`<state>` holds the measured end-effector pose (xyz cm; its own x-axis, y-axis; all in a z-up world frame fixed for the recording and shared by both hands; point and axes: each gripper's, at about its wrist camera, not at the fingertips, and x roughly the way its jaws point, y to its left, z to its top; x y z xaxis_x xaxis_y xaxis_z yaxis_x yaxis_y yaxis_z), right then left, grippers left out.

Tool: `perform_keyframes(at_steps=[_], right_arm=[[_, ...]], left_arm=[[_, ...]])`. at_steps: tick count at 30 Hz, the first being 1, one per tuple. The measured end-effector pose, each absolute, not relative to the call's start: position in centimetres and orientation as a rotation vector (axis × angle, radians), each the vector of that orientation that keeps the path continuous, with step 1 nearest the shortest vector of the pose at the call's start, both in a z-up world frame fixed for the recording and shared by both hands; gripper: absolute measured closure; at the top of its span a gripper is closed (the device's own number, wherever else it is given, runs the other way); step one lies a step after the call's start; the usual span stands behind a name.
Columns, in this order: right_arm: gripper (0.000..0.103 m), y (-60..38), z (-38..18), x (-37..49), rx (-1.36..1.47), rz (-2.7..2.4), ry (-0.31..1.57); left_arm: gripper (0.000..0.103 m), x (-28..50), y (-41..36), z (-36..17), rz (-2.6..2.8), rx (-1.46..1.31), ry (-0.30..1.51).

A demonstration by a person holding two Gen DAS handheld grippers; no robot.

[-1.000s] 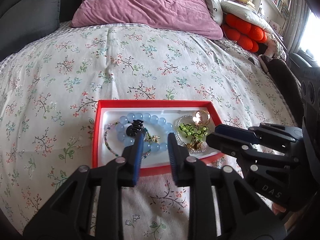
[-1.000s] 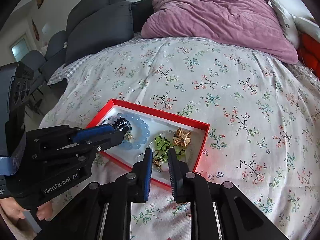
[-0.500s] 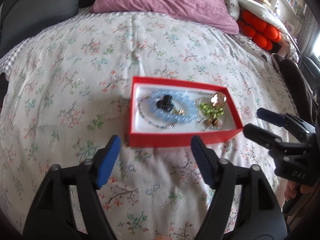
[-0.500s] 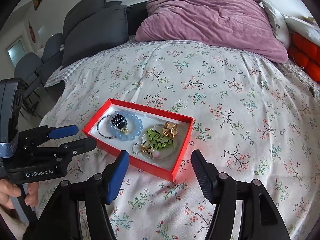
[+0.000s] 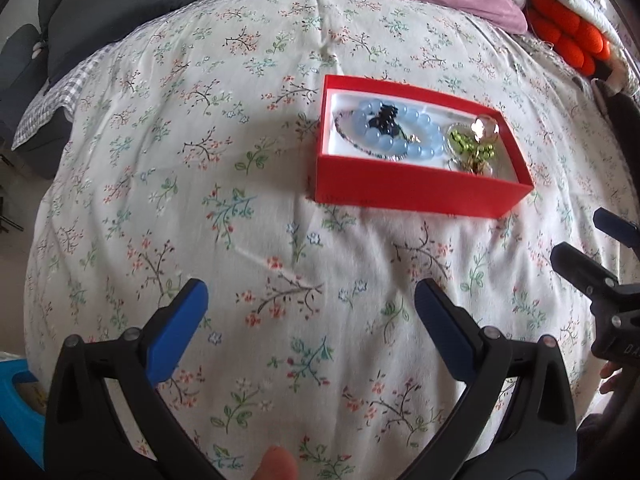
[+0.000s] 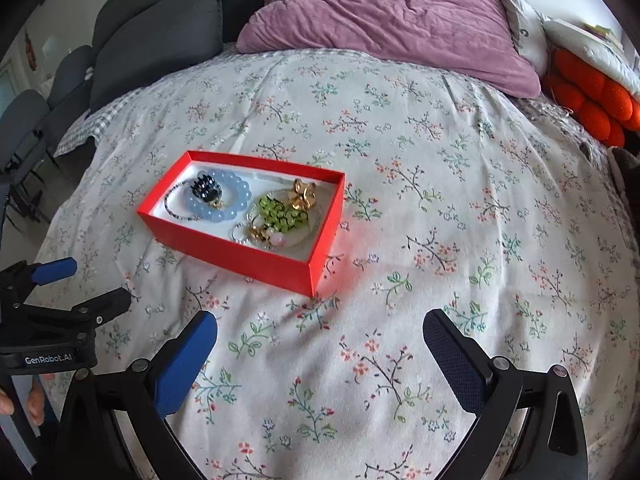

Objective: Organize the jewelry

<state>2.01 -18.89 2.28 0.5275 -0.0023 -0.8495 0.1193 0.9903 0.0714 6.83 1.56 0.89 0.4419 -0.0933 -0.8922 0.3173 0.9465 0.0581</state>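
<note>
A red box (image 5: 416, 190) (image 6: 240, 258) with a white lining sits on the floral bedspread. Inside lie a pale blue bead bracelet (image 5: 384, 144) (image 6: 236, 200), a black hair claw (image 5: 384, 116) (image 6: 205, 190), a thin beaded chain (image 6: 176, 210), green beads (image 5: 468, 146) (image 6: 280, 212) and a gold flower piece (image 6: 303, 196). My left gripper (image 5: 310, 304) is open and empty, well short of the box. My right gripper (image 6: 320, 334) is open and empty, near the box's front right corner. Each gripper shows at the edge of the other's view.
The floral bedspread (image 6: 440, 240) spreads around the box. A purple pillow (image 6: 384, 16) and dark grey cushions (image 6: 156, 40) lie at the head. Orange cushions (image 6: 592, 92) sit at the far right. A blue object (image 5: 20, 396) is at the lower left.
Both grippers have opened wide and pulled back from the box. The jewelry stays in the box.
</note>
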Motion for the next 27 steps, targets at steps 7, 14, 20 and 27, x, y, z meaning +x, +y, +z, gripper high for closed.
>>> perform_keyframes(at_steps=[7, 14, 20, 27], right_arm=[[0.000, -17.9, 1.7, 1.1, 0.105, -0.106, 1.064], [0.000, -18.1, 1.1, 1.3, 0.110, -0.127, 1.080], [0.000, -18.0, 1.0, 1.5, 0.109, -0.120, 1.087], [0.000, -17.9, 0.8, 1.7, 0.105, -0.120, 1.091]], left_arm=[[0.000, 5.7, 0.6, 0.2, -0.196, 0.246, 1.096], [0.000, 5.5, -0.1, -0.1, -0.197, 0.255, 1.098], [0.000, 5.5, -0.1, -0.1, -0.201, 0.256, 1.099], [0.000, 5.5, -0.2, 0.0, -0.203, 0.263, 1.098]])
